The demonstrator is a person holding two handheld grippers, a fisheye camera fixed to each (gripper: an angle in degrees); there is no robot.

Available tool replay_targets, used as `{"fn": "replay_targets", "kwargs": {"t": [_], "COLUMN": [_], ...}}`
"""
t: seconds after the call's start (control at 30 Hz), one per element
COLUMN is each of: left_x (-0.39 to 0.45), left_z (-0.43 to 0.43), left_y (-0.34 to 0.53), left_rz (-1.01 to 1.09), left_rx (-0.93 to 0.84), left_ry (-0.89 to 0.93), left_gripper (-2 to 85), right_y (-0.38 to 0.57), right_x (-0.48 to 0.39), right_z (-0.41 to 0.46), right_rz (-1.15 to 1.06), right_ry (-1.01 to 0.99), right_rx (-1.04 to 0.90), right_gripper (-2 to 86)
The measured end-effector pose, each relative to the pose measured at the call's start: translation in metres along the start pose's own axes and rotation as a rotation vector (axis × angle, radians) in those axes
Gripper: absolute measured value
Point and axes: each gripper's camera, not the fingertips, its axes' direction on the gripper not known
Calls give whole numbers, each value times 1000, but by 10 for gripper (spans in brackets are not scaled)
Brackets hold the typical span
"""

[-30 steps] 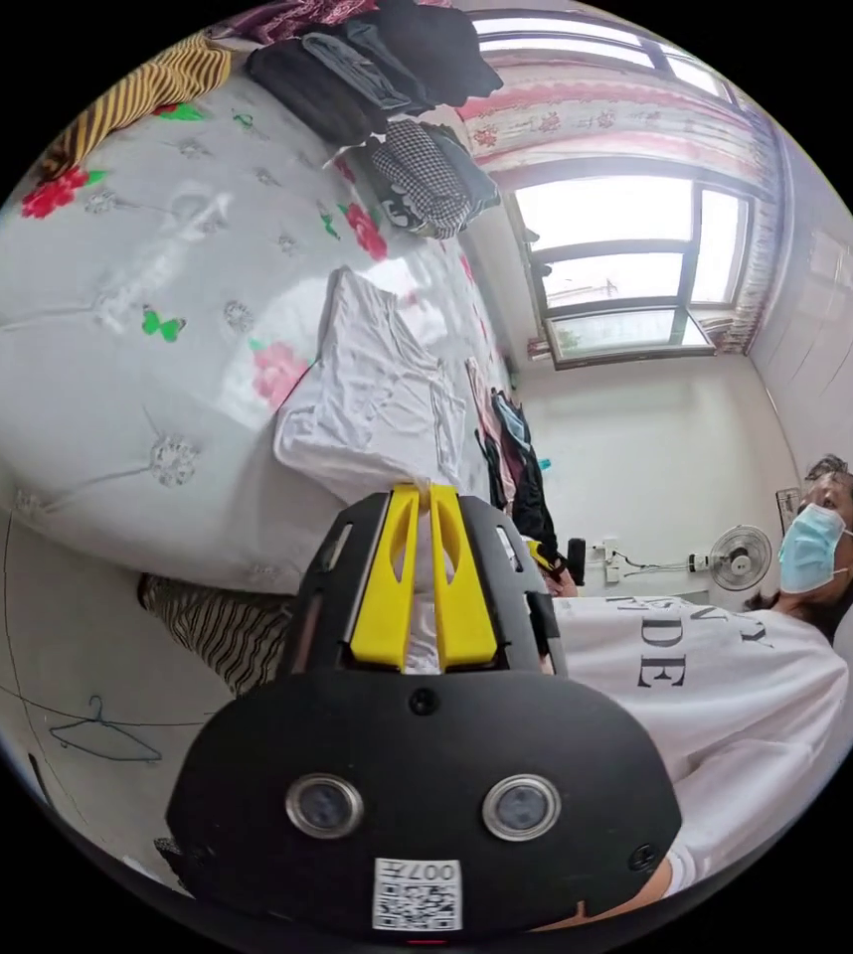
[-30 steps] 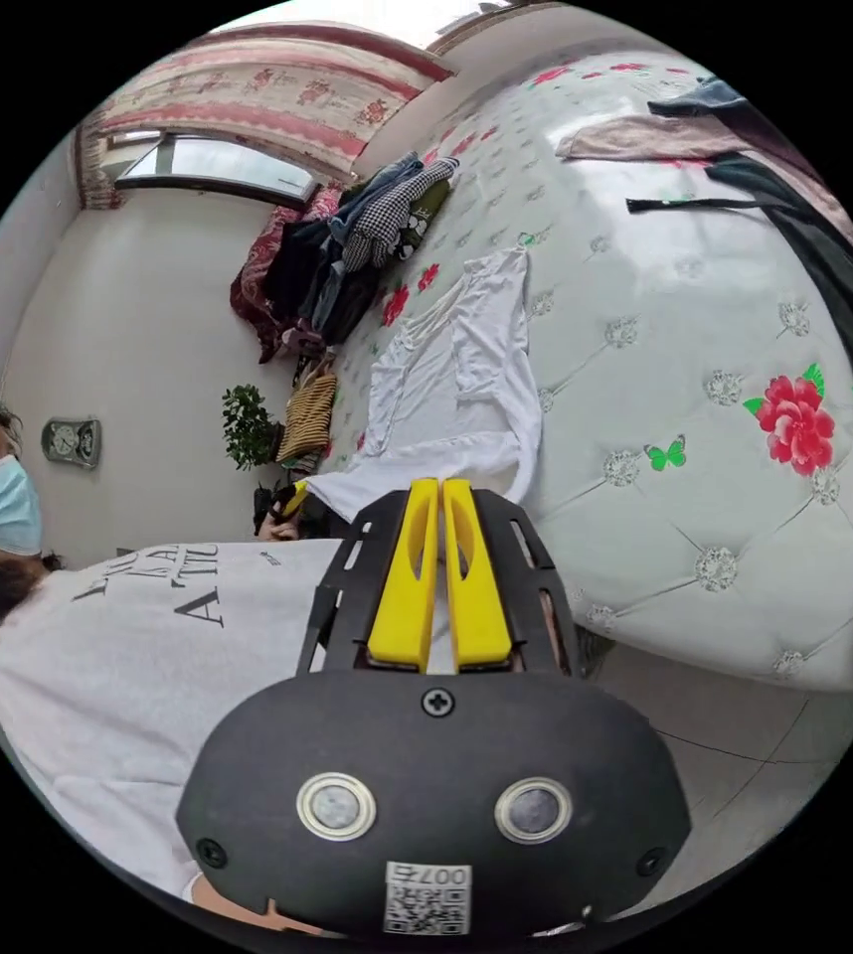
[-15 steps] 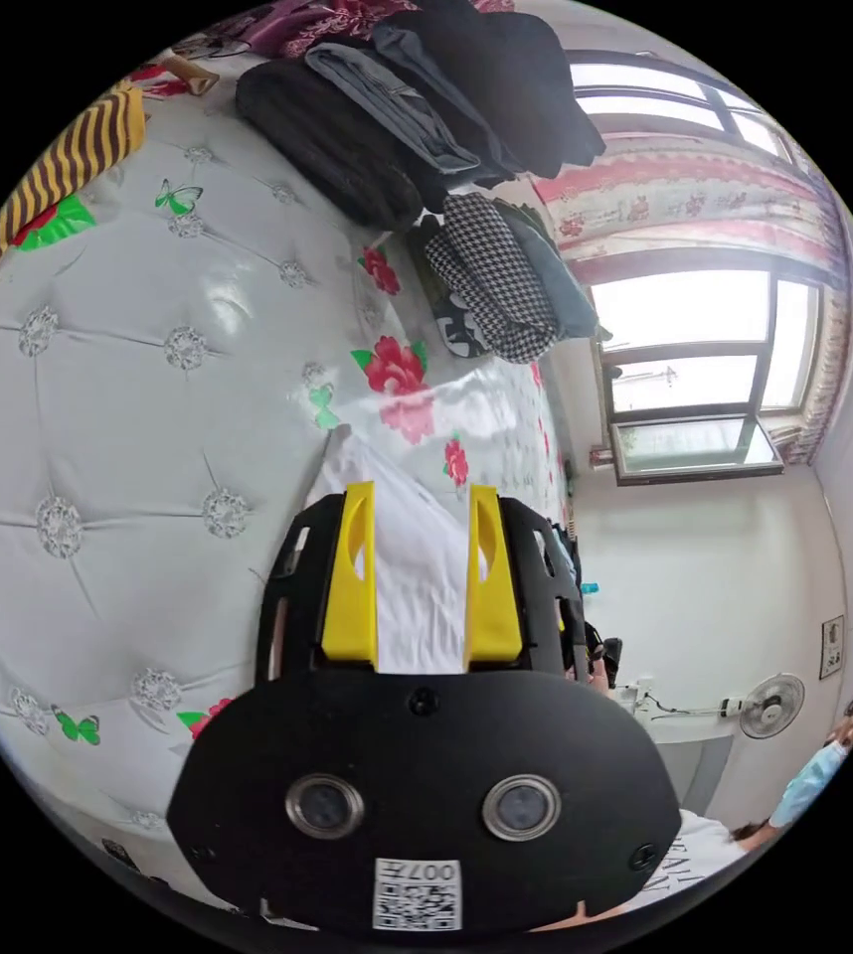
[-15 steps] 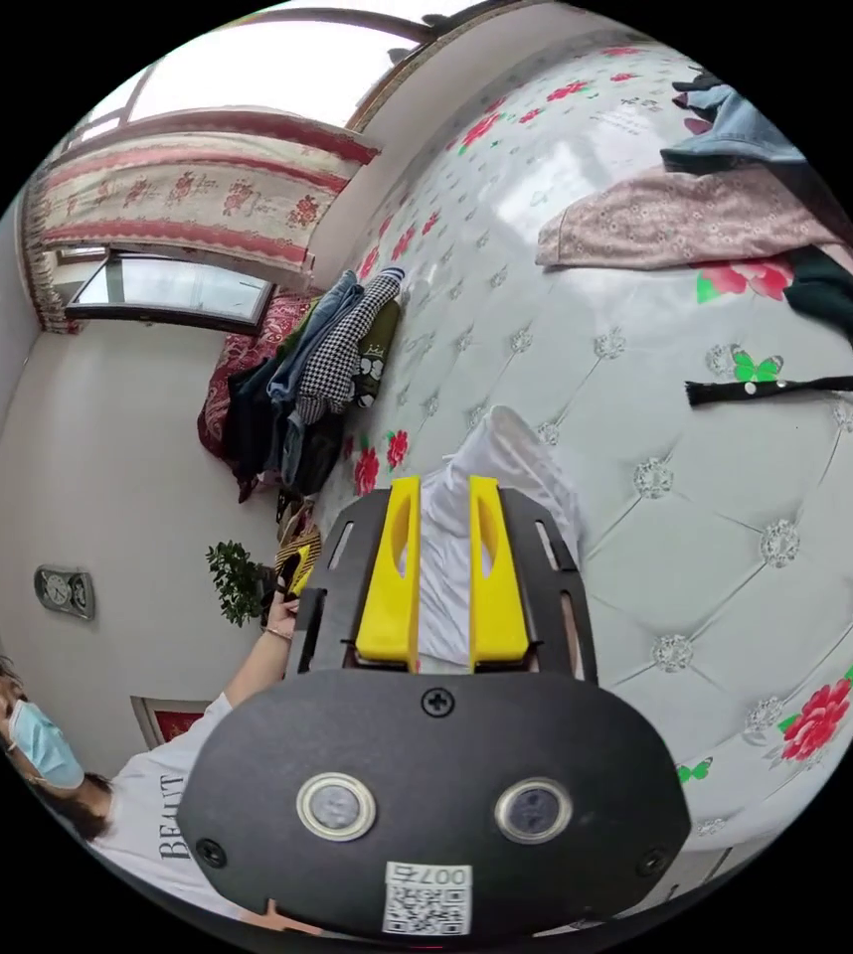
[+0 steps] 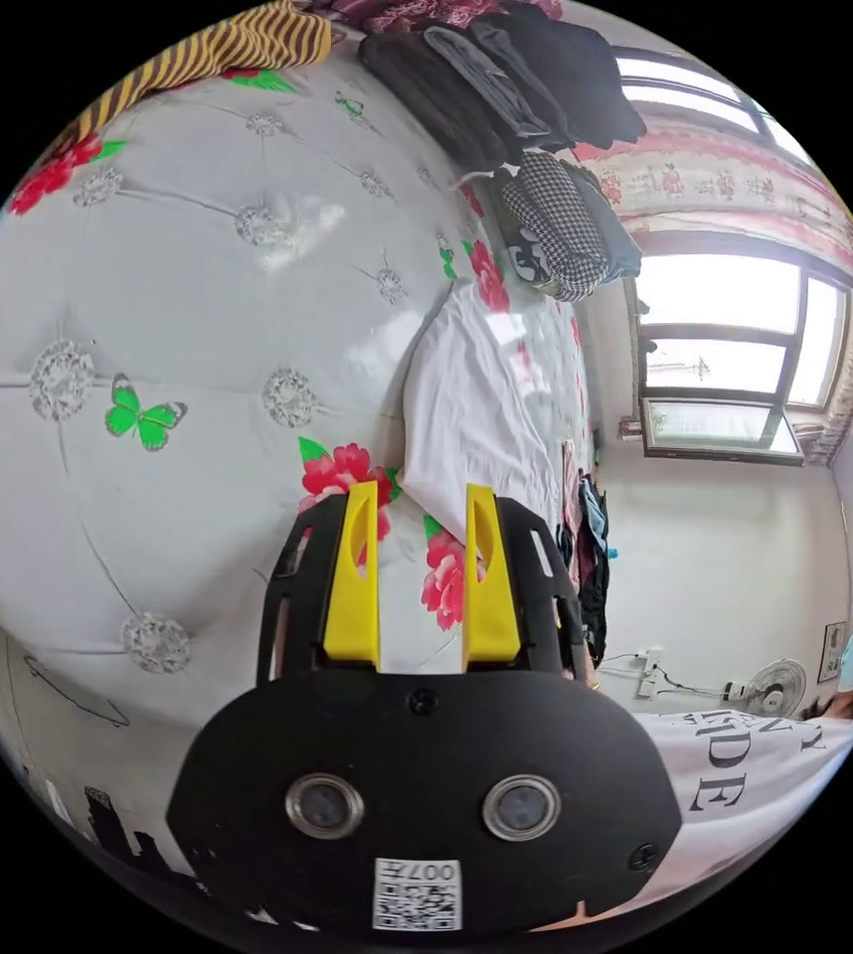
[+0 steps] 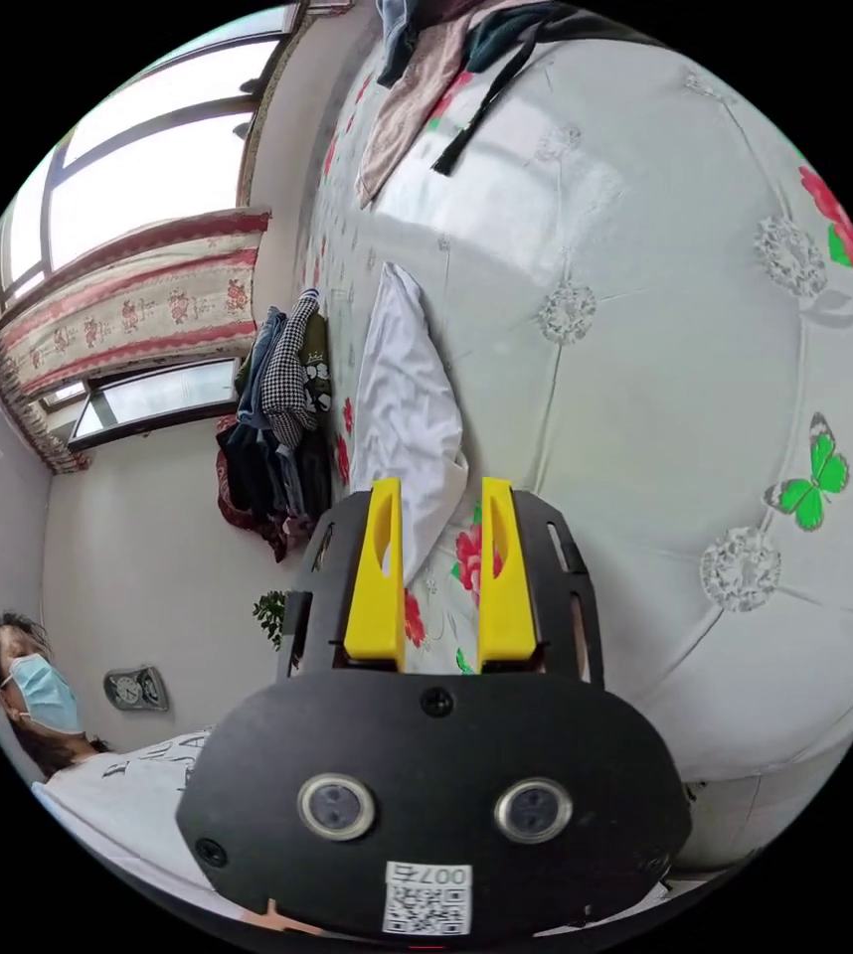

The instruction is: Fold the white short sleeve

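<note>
Jaws gape wide on both the left gripper [image 5: 417,497] and right gripper [image 6: 438,494], empty. White short-sleeve cotton top [image 5: 476,417] lies folded on the quilted floral mattress [image 5: 178,328], just beyond both. Probably between folds; next, regrip an edge.

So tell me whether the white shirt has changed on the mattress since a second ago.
Yes. The white shirt was spread long across the mattress; now it lies doubled shorter, released beyond the open left hand-held gripper.
</note>
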Motion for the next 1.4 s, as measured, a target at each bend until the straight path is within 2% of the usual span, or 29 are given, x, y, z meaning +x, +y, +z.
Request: {"fn": "replay_targets", "kwargs": {"t": [0.13, 0.23, 0.37, 0.53, 0.6, 0.7, 0.8, 0.9, 1.03, 1.2, 1.3, 1.4], "left_x": [-7, -9, -11, -16, -23, -36, -46, -59, -68, -67, -58, -52], "left_z": [16, 18, 10, -7, -16, -29, -41, -46, -47, -34, -22, -12], "left_y": [-10, -16, -16, -12, -7, 2, 11, 16, 20, 15, 6, -1], "left_rz": [-51, -54, -25, 13, 8, -19, -31, -53, -70, -63, -34, -30], "left_rx": [-17, -18, -17, -4, 27, 72, 117, 128, 140, 105, 60, 29], "left_ry": [70, 76, 99, 125, 150, 190, 218, 229, 251, 280, 266, 265], "left_gripper": [125, 122, 118, 115, 116, 117, 119, 126, 132, 139, 146, 148], "right_y": [-11, -18, -33, -8, 47, 128, 192, 218, 213, 170, 166, 187], "right_x": [-9, -21, -93, -238, -290, -306, -274, -241, -231, -200, -179, -173], "right_z": [33, 40, 57, 164, 238, 326, 403, 443, 426, 362, 343, 359], "right_rz": [13, 37, -185, -699, -952, -1142, -1211, -1150, -1135, -1076, -1012, -1077], "right_ry": [45, 117, 231, 296, 316, 323, 415, 405, 363, 522, 515, 538], "right_rx": [-14, 56, 56, -234, -441, -693, -856, -993, -909, -630, -593, -604], "right_gripper": [72, 31, 3, -1, -2, 0, 7, 23, 36, 37, 34, 30]}}
